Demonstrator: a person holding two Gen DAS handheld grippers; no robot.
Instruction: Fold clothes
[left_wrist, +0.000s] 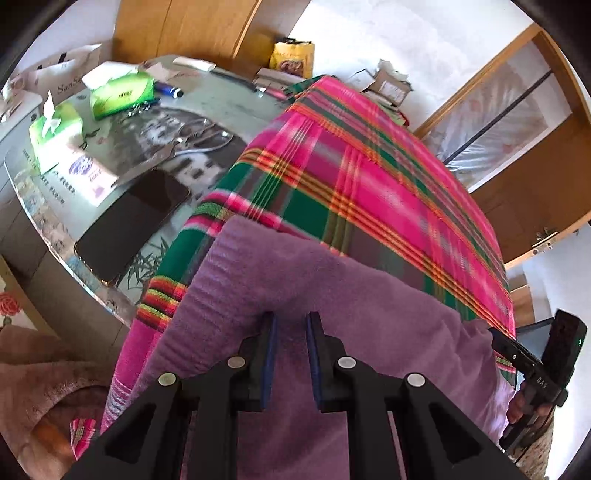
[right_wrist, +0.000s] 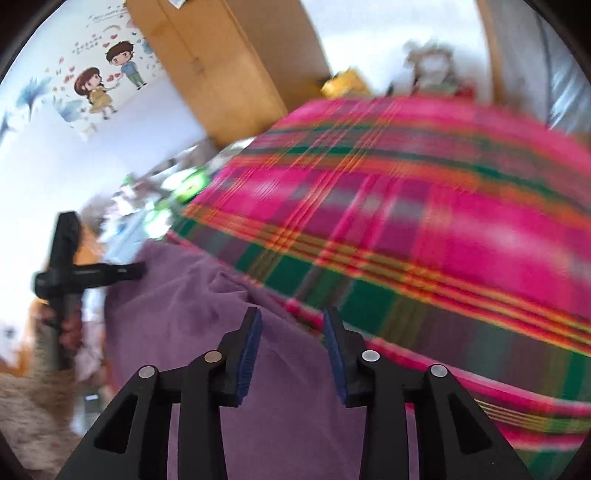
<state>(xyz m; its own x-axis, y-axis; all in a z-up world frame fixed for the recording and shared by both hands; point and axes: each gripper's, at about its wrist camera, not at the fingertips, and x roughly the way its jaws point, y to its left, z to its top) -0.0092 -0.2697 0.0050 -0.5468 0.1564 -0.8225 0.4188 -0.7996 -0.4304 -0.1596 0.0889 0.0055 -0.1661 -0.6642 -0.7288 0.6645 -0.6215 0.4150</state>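
A purple garment (left_wrist: 295, 277) lies at the near edge of a pink and green plaid cloth (left_wrist: 369, 177) spread over the table. In the left wrist view my left gripper (left_wrist: 291, 325) has its jaws narrowly apart, with a bunched fold of the purple fabric pinched between the blue pads. From the right wrist view its tip (right_wrist: 138, 269) sits at the garment's (right_wrist: 177, 314) left edge. My right gripper (right_wrist: 291, 317) hangs open over the garment's far edge, where it meets the plaid cloth (right_wrist: 406, 221); its pads touch nothing. It also shows at the garment's right side (left_wrist: 495, 334).
Left of the plaid cloth the glass tabletop (left_wrist: 229, 110) carries a black phone (left_wrist: 133, 221), two green tissue packs (left_wrist: 122, 92), papers and metal tools (left_wrist: 195, 136). A brown fleece (left_wrist: 37, 387) lies low on the left. A hand (left_wrist: 524, 402) grips the right tool. Wooden cabinets stand behind.
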